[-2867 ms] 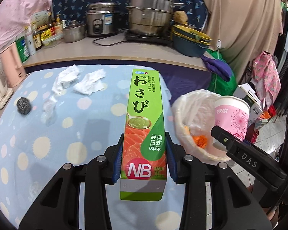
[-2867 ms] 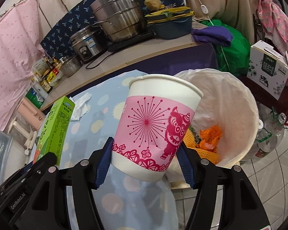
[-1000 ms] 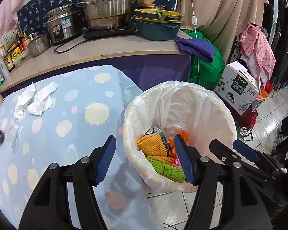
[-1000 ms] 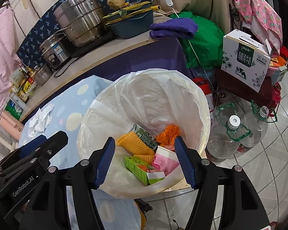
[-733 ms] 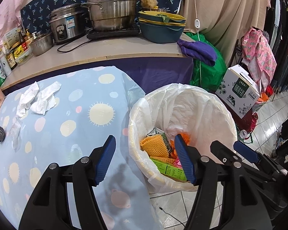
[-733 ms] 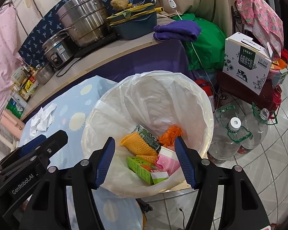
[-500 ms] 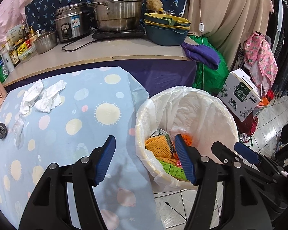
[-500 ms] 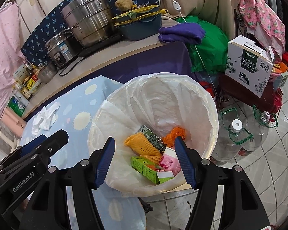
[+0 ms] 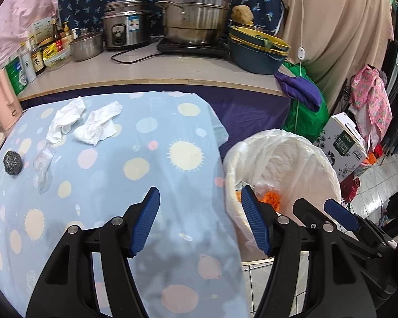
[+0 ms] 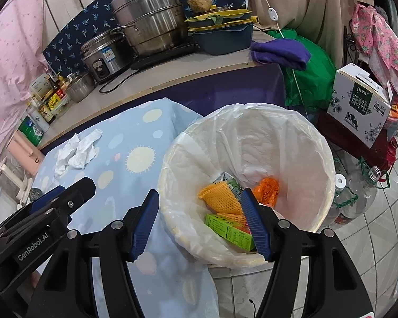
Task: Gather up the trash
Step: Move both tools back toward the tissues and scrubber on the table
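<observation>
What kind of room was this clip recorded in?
Most likely a home kitchen corner: a rice cooker and stacked steel steamer pot stand on the counter beside sauce bottles, with a lined trash bin next to a cloth-covered table.

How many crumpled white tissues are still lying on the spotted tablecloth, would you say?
2: one tissue near the tablecloth's far left edge, the second tissue just right of it. A clear wrapper lies nearer; more may be hidden.

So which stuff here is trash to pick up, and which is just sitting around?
For the job:
- crumpled tissues
- clear wrapper
- lined bin
- green box, already binned

Just lying about:
- steel scrubber
- steamer pot
- rice cooker
- milk carton box
</observation>
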Available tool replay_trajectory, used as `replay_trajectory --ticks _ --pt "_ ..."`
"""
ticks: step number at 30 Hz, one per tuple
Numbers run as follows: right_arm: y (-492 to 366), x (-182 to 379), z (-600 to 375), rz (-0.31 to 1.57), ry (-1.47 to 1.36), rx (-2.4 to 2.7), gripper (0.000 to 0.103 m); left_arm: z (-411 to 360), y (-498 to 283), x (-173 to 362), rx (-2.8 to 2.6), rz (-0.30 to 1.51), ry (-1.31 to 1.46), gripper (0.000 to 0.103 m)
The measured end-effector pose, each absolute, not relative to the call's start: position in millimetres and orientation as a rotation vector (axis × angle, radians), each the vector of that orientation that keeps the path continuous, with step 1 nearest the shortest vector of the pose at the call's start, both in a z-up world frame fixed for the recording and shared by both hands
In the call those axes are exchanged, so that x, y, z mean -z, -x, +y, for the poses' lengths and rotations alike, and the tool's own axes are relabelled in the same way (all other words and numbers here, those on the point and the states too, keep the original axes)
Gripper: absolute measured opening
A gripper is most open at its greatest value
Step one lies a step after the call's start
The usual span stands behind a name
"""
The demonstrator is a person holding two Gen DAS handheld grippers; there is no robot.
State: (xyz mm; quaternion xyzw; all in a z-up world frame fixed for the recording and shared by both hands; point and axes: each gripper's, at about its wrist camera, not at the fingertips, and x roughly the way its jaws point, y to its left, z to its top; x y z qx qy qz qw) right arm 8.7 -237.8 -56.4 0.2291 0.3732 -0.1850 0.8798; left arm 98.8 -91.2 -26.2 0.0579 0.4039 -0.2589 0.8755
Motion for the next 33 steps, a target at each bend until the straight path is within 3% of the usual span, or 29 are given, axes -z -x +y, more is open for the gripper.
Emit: replay_trajectory --ticks 11,17,19,33 --pt "-58.1 59.6 -176.0 0.821 -0.408 0.294 0.067 -17.1 -133.3 35.7 0.413 0.862 -0.042 0.067" --pt "-89.2 65.1 -137.1 0.852 -0.360 0.230 0.069 28.8 -154.7 42.0 0.330 0.866 0.006 0.075" --pt "-100.3 68.3 -122.4 0.863 -0.343 0.205 0.070 45.6 -161.4 44.7 0.293 0.865 0.024 0.083" --pt "-164.1 83.0 -57.4 0.904 -0.285 0.103 0.070 155.4 -221.0 64.1 0.062 0.881 0.087 0.083"
